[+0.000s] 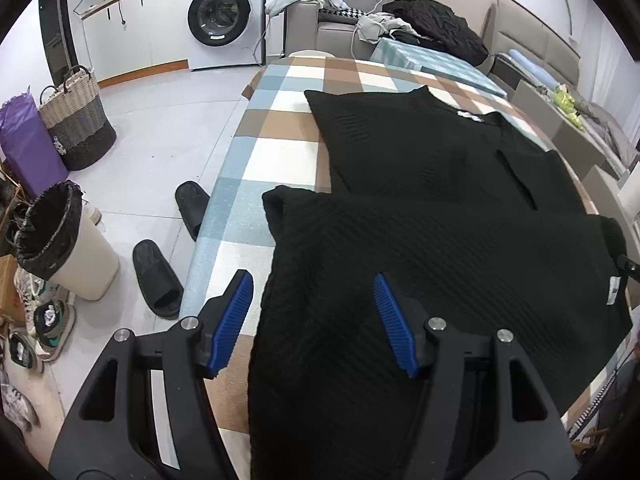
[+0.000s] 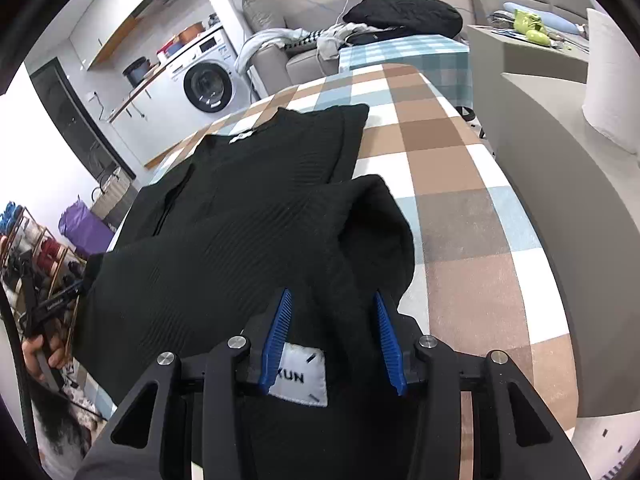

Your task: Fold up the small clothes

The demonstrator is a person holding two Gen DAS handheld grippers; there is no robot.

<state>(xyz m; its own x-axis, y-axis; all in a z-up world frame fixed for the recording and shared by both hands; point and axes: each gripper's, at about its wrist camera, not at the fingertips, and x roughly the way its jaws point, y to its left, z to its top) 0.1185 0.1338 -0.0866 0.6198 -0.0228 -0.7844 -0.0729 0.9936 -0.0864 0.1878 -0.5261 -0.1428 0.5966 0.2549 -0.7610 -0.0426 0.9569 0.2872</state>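
Left hand-held gripper (image 1: 314, 322): blue ribbed pads spread wide, one pad over the checked brown, white and blue tablecloth-covered surface (image 1: 280, 152), the other over the black ribbed knit garment (image 1: 440, 248); neither pad presses the cloth, nothing held. Right hand-held gripper (image 2: 332, 338): blue pads moderately parted, straddling a raised fold of the same knit (image 2: 248, 240) and its white sewn label (image 2: 302, 378); the pads stand clear of the fabric, no grip. First letters of the label are covered by the left-hand pad in that view.

Garment: folded over on itself, near half lying on the far half, spread across the surface's middle. Its near hem runs under both grippers and out of frame. A second small white tag (image 1: 614, 290) shows at the right-hand edge in the left wrist view.

Edges: the garment's left side lies close to the surface's rounded edge, beyond which are floor, two black slippers (image 1: 158, 280) and a cream bin with black liner (image 1: 60, 240). Bare checked cloth remains open to the garment's right in the right wrist view, up to a grey sofa (image 2: 560, 200). A hand (image 2: 40, 354) is partly visible at that view's lower left; what it grips is hard to make out.
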